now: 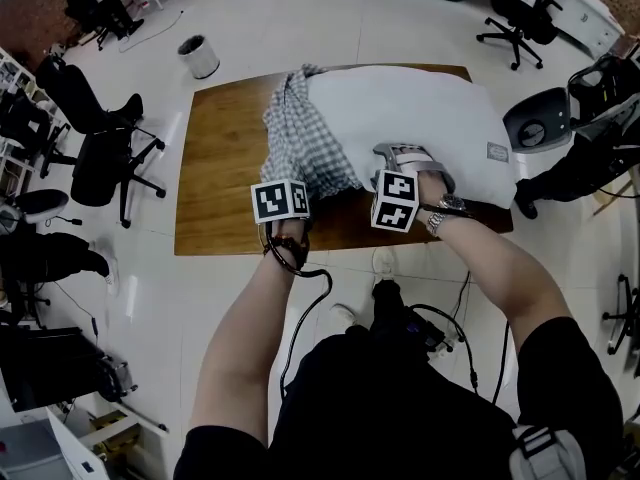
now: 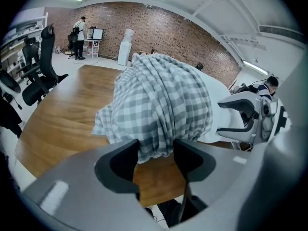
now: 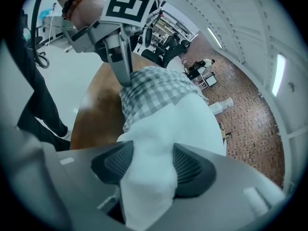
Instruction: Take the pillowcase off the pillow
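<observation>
The left gripper [image 2: 155, 150] is pinching the lower fold of the checked pillowcase [image 2: 159, 100]. The cloth is narrowing between its dark fingers [image 2: 118, 162] and touching both. Below that fold, the gap between the fingers is showing bare wood of the table [image 2: 62, 124].

The right gripper [image 3: 153, 160] is clenching a corner of the white pillow [image 3: 163, 129]. The stuffing is filling the whole space between its ribbed fingers [image 3: 192, 170] and bulging out behind them.

Ahead of the left fingers, the pillowcase is bunching up over one end of the pillow. From the right fingers, the pillow's bare end is stretching forward to that bunched checked cloth.

In the head view, both grippers are working at the table's near edge. The pillow [image 1: 410, 118] is reaching out to the table's right edge and back to its far edge. To the left of the left fingers, a broad strip of tabletop [image 1: 215, 168] is lying open. Beyond it, white floor is running out to an office chair [image 1: 100, 138] and a small bin [image 1: 199, 56], both well apart from the table. Another chair [image 1: 535, 118] is standing just past the table's right edge.
</observation>
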Available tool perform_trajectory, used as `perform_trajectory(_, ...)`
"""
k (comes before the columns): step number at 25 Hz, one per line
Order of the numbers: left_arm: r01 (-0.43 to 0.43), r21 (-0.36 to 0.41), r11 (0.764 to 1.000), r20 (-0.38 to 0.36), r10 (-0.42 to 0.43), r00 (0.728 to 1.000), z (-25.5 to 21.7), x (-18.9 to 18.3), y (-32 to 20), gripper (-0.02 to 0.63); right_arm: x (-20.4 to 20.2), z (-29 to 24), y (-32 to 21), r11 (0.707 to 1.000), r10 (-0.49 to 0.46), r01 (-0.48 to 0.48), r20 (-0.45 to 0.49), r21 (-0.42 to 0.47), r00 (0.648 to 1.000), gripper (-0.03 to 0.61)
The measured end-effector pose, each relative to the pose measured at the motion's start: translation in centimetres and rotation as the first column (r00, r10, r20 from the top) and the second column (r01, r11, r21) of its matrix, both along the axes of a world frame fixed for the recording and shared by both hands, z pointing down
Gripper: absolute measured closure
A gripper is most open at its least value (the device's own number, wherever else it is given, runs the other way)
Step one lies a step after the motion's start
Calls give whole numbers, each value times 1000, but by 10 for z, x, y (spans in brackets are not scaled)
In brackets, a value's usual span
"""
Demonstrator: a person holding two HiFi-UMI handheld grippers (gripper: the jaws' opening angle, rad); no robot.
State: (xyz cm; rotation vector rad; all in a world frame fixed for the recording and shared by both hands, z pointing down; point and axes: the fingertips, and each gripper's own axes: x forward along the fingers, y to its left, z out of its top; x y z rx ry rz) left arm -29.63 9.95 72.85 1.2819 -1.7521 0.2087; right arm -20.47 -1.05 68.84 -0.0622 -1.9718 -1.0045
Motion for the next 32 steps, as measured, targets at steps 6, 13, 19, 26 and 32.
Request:
perform_trajectory(6, 2, -7, 1000, 24, -2, 1000, -1, -13, 8, 551, 1, -17, -13, 998, 48, -51, 60, 49, 997, 556)
perform_trajectory(13, 53, 10, 999, 62, -54, 997, -16, -27, 30, 595, 22, -35, -14, 997, 60, -64, 83, 41, 995, 565)
perform_trajectory(19, 143, -10, 990, 102, -141, 985, -17, -66, 79, 597, 47, -44, -20, 993, 103, -107, 87, 40, 991, 566)
perform_trajectory(26, 198, -20, 980, 124, -194, 973, -28, -101, 118, 597, 62, -48, -11, 992, 123, -125, 58, 30, 991, 565)
perform_trajectory(32, 265, -40, 963, 159, -256, 954, -39, -131, 153, 597, 79, -37, -10, 988, 150, -151, 22, 17, 988, 565)
